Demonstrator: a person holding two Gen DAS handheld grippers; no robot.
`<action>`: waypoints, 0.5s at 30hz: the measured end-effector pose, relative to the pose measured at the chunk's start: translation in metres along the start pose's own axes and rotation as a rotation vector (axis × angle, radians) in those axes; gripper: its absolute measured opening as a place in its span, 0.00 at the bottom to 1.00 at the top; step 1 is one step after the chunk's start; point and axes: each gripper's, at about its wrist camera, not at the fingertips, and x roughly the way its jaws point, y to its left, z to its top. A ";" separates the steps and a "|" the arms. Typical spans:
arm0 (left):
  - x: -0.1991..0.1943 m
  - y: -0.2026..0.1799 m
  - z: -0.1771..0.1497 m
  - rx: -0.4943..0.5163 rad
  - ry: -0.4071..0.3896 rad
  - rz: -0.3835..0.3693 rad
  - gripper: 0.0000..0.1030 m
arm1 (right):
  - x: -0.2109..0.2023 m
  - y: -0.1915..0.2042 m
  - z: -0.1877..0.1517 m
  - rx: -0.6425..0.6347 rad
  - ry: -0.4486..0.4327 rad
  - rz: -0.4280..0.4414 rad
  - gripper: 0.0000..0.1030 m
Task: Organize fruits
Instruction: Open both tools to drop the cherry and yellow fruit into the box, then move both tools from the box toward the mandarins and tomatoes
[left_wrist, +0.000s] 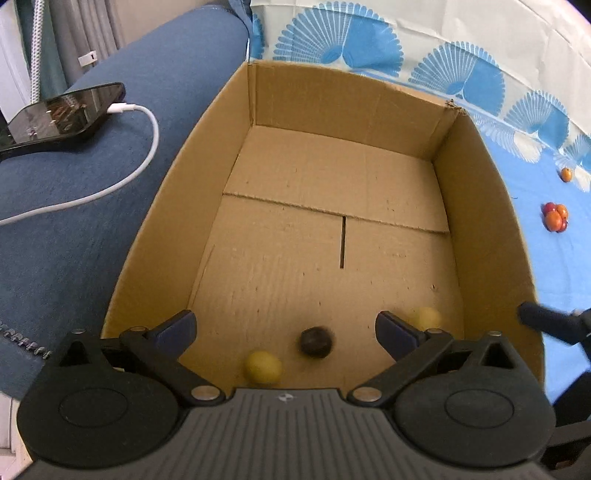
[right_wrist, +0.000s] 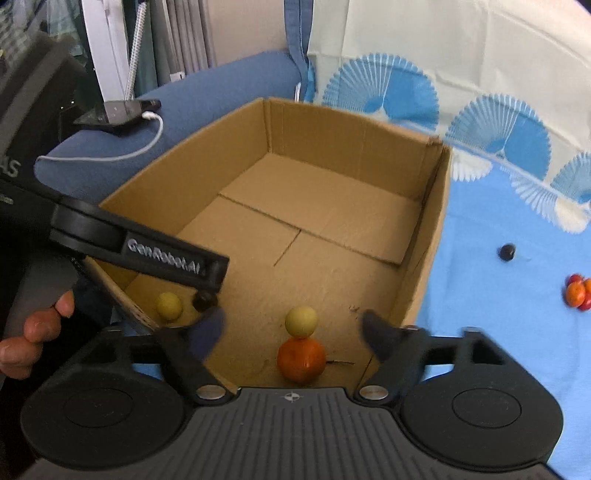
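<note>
Your left gripper hangs over the near end of the cardboard box, pointing steeply down into it, its jaws spread wide with nothing pressed between them. On the box floor below, going left to right in the left wrist view, you have a yellow ball-shaped fruit by the near wall, a dark round fruit just beside it, and a second yellow fruit partly hidden behind the right finger. All are round, so none shows a long axis or a heading.

The box is plain corrugated board, open-topped and rectangular, its long axis running away from you, with the floor flaps meeting in a seam across the middle. It sits on a blue cloth printed with fan shapes; left of it lie a blue cushion with a phone and a white cable.

Your right gripper is also released, jaws apart. Between them an orange fruit, smooth and glossy, rests near the box's near wall, touching the yellow one behind it.

Outside the box, on the cloth towards its right edge, the right wrist view shows one small dark fruit and a red-and-orange cluster; the left wrist view adds one lone small orange fruit beyond the cluster.
</note>
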 end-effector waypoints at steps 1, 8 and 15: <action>-0.006 0.001 -0.001 -0.003 -0.003 -0.001 1.00 | -0.006 0.000 0.001 0.001 -0.005 0.003 0.91; -0.066 0.014 -0.029 -0.057 -0.070 0.025 1.00 | -0.052 0.000 -0.008 0.086 -0.021 -0.004 0.96; -0.111 0.012 -0.066 -0.071 -0.106 0.048 1.00 | -0.110 0.006 -0.025 0.110 -0.114 -0.054 0.99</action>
